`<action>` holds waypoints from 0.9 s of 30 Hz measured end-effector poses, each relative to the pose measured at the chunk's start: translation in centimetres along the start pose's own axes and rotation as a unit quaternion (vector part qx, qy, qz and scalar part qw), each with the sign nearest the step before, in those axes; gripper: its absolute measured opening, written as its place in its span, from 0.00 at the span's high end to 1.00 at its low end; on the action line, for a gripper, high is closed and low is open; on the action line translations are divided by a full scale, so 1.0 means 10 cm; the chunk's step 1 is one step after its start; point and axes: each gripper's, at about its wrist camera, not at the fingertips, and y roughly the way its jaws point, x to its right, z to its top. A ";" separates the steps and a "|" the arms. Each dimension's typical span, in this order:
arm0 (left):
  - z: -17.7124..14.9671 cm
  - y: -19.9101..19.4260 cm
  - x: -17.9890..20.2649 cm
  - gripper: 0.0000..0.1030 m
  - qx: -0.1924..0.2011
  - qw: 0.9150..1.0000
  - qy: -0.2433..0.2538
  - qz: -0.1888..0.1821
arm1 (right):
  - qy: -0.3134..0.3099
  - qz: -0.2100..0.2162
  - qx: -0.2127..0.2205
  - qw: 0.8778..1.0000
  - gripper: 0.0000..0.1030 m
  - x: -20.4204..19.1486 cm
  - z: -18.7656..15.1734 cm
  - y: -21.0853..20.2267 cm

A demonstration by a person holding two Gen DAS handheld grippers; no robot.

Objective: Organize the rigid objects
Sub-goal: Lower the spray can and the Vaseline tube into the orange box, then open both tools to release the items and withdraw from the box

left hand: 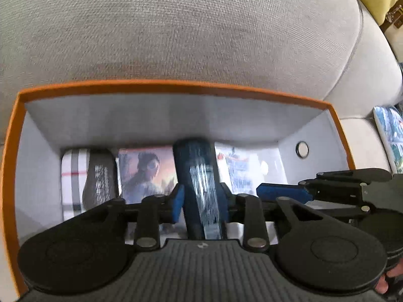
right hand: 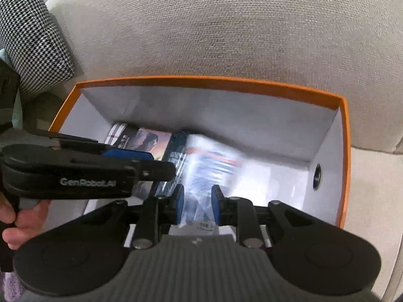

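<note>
An orange box (left hand: 176,85) (right hand: 214,81) with white inner walls sits on a grey sofa. Books stand in a row inside it. My left gripper (left hand: 201,201) reaches into the box, shut on a dark blue book (left hand: 196,161) (right hand: 176,151) held upright between the blue pads. My right gripper (right hand: 197,202) is beside it, on the right. A glossy white and blue wrapped book (right hand: 209,166) (left hand: 241,168) lies blurred between its pads, which stand slightly apart from it. A book with a face on its cover (left hand: 146,171) (right hand: 151,139) stands left of the blue one.
A plaid item (left hand: 73,173) and a dark flat item (left hand: 99,176) fill the box's left end. The right wall has a round grommet (left hand: 301,149) (right hand: 316,176). A houndstooth cushion (right hand: 30,37) lies at the left, another book (left hand: 389,136) on the seat at the right.
</note>
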 end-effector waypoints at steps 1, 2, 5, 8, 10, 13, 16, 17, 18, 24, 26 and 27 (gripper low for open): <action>-0.03 -0.02 0.00 0.69 -0.003 1.000 0.002 0.002 | -0.001 -0.001 -0.006 1.000 0.77 -0.02 -0.02 0.00; -0.05 -0.03 0.01 0.69 -0.008 1.000 0.008 0.005 | -0.002 -0.003 -0.012 1.000 0.77 -0.04 -0.05 -0.01; -0.11 -0.02 0.04 0.69 -0.022 1.000 0.015 0.006 | -0.016 -0.018 -0.022 0.999 0.77 -0.10 -0.11 -0.01; -0.10 0.02 0.04 0.69 -0.036 0.999 0.016 0.006 | -0.035 -0.036 -0.027 0.998 0.76 -0.13 -0.13 0.01; -0.08 0.06 0.04 0.73 -0.045 0.999 0.010 -0.001 | -0.037 -0.038 -0.037 0.998 0.75 -0.16 -0.13 0.07; -0.03 0.10 0.05 0.76 -0.049 0.999 0.006 -0.006 | -0.033 -0.035 -0.052 0.997 0.69 -0.16 -0.12 0.16; 0.03 0.13 0.07 0.76 -0.044 0.999 0.009 -0.001 | -0.032 -0.039 -0.054 0.997 0.64 -0.15 -0.10 0.20; 0.04 0.14 0.07 0.77 -0.042 0.999 0.006 0.000 | -0.033 -0.037 -0.055 0.997 0.64 -0.15 -0.09 0.21; 0.04 0.13 0.06 0.77 -0.042 0.999 0.004 0.000 | -0.036 -0.035 -0.056 0.997 0.65 -0.15 -0.09 0.21; -0.04 -0.01 0.07 0.77 -0.017 1.000 0.001 -0.001 | -0.043 -0.036 -0.048 0.997 0.67 -0.16 -0.10 0.11; -0.11 -0.17 0.12 0.77 0.018 1.000 0.011 -0.001 | -0.041 -0.040 -0.034 0.998 0.67 -0.18 -0.12 0.01; -0.15 -0.24 0.16 0.77 0.035 0.999 0.016 -0.002 | -0.040 -0.040 -0.023 0.998 0.67 -0.19 -0.14 -0.06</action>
